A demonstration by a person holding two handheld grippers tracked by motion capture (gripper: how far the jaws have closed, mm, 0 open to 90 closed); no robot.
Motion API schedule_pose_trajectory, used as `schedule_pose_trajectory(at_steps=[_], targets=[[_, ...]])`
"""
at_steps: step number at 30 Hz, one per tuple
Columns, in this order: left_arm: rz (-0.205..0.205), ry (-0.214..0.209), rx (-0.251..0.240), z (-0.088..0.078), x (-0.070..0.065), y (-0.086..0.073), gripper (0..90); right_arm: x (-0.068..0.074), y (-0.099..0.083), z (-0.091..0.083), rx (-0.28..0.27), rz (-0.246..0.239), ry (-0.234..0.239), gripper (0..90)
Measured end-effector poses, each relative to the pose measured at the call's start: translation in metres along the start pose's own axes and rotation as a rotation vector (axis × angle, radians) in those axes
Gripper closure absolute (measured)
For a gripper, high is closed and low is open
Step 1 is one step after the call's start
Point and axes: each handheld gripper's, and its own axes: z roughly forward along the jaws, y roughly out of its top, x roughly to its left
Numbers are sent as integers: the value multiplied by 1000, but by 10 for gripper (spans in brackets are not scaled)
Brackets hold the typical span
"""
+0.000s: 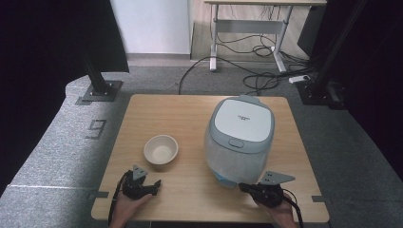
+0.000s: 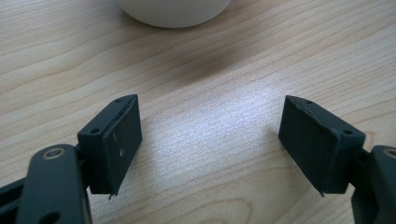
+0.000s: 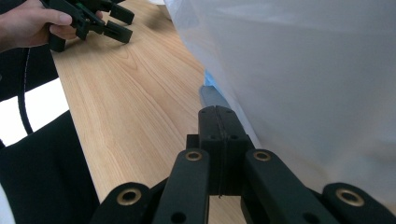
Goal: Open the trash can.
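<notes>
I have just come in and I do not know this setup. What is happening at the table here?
A person sits at a wooden table with a hand-held gripper in each hand. The right hand-held gripper, jaws shut with nothing between them, points at the base of a white rice cooker, whose lid is down. The left hand-held gripper has its jaws open and empty, low over the table, just short of an empty cream bowl. Nothing is held at this moment.

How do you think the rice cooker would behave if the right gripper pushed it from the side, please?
The rice cooker looks bulky and squat, so it would probably slide, not tip. Its smooth shell may let the shut right gripper slip off. It sits on a smooth wooden table, so grip underneath is likely modest.
</notes>
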Motion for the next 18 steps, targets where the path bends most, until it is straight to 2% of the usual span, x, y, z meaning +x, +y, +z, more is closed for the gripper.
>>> schedule_pose_trajectory(at_steps=[8,18], targets=[[0,-1,-1,0,0,0,212,4,0,21,13,-33,-5,893],[1,-2,-1,0,0,0,212,1,1,34,3,-52,-37,893]])
